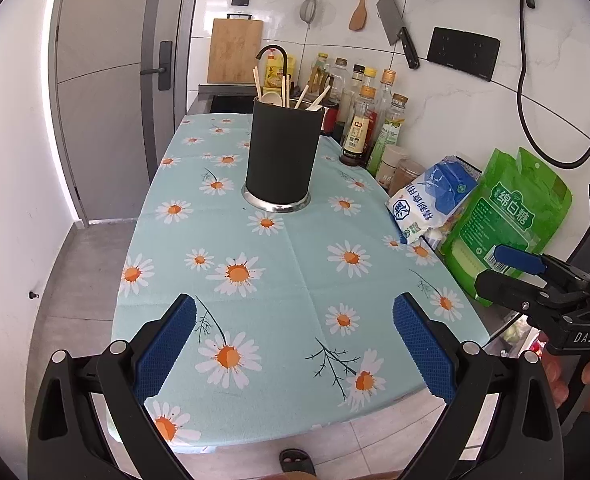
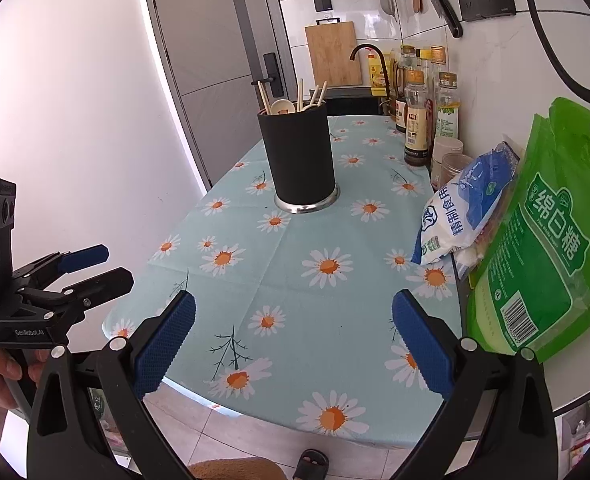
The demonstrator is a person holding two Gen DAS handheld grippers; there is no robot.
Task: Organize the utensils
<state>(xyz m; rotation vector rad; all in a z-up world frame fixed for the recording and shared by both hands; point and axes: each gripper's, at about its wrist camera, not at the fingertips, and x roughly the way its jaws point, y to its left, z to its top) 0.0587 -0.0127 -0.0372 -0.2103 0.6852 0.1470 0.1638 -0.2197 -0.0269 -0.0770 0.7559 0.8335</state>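
Both jaws are held wide, empty: left gripper [image 1: 294, 346], right gripper [image 2: 293, 344]. Ahead stands the holder [image 1: 281, 158]; light, stiff, slippery chopsticks [image 1: 257, 85] are best pinched near exposed tops.

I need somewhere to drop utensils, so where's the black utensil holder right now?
The black utensil holder stands upright mid-table on the daisy tablecloth, straight ahead in both views, left of the sauce bottles along the wall.

Bright daylight, overexposed white wall [image 2: 75, 92] at left, sharp focus, fisheye-curved edges.
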